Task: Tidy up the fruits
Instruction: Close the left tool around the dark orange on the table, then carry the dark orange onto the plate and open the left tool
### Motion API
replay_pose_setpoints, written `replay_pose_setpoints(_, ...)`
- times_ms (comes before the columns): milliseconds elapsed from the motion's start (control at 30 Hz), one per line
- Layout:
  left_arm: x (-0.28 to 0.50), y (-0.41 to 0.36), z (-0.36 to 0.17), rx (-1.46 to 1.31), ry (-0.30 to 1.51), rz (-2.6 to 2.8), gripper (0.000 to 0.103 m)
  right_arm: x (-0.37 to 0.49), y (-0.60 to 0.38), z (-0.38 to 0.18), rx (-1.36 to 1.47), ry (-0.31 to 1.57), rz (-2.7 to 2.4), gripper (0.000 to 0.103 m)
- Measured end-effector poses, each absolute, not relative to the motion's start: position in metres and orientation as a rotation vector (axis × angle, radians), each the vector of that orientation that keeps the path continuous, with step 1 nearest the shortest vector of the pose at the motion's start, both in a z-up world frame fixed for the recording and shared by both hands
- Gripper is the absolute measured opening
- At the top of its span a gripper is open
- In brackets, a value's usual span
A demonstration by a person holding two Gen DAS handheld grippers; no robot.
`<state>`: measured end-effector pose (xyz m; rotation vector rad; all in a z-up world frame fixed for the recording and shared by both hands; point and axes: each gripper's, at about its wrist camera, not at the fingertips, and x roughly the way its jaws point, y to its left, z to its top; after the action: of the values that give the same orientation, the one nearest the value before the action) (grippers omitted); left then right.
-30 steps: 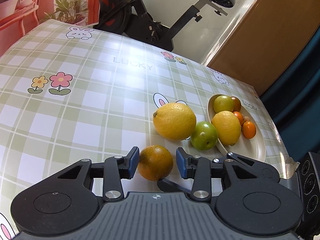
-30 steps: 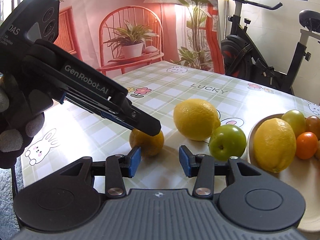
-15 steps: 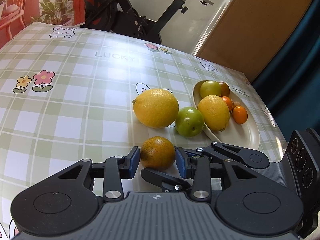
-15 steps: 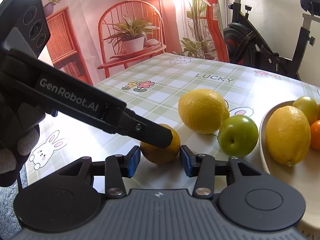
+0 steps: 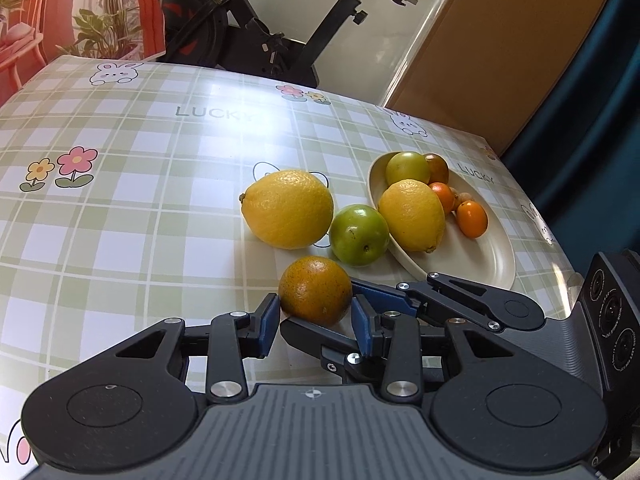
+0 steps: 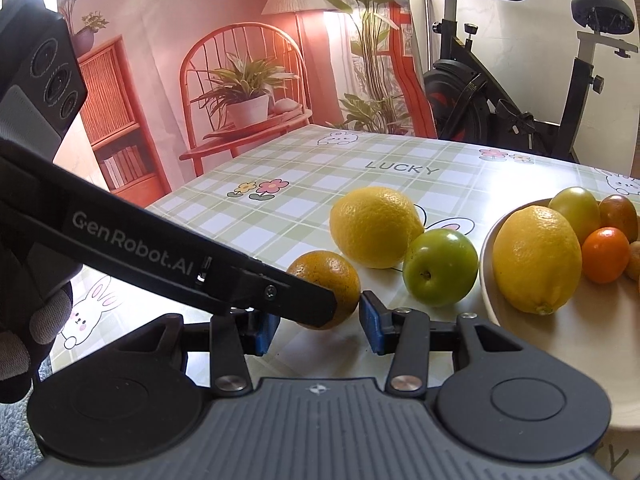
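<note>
1. The left gripper [image 5: 314, 318] is open, blue pads either side of the orange [image 5: 315, 297] on the table [image 5: 120, 208]; nothing is gripped.
2. The right gripper [image 6: 316, 326] is open too, bracketing the same orange; likely one yields.
3. A lemon [image 5: 288, 209] and apple [image 5: 359, 234] sit between orange and plate [image 5: 496, 264], crowding the path.

A home room: an exercise bike [image 5: 280, 40] stands behind the table's bunny-print checked tablecloth [image 5: 120, 208].
</note>
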<state>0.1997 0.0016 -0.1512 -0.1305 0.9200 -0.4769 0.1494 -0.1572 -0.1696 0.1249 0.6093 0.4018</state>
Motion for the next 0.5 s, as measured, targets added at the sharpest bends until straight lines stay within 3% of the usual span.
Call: replay_pose_setpoints(500,0.194,-0.047,-0.128,-0.07,0.883,-0.526,0.041,0.123,-0.19,-0.162,0.186,0.511,0.312,0.046)
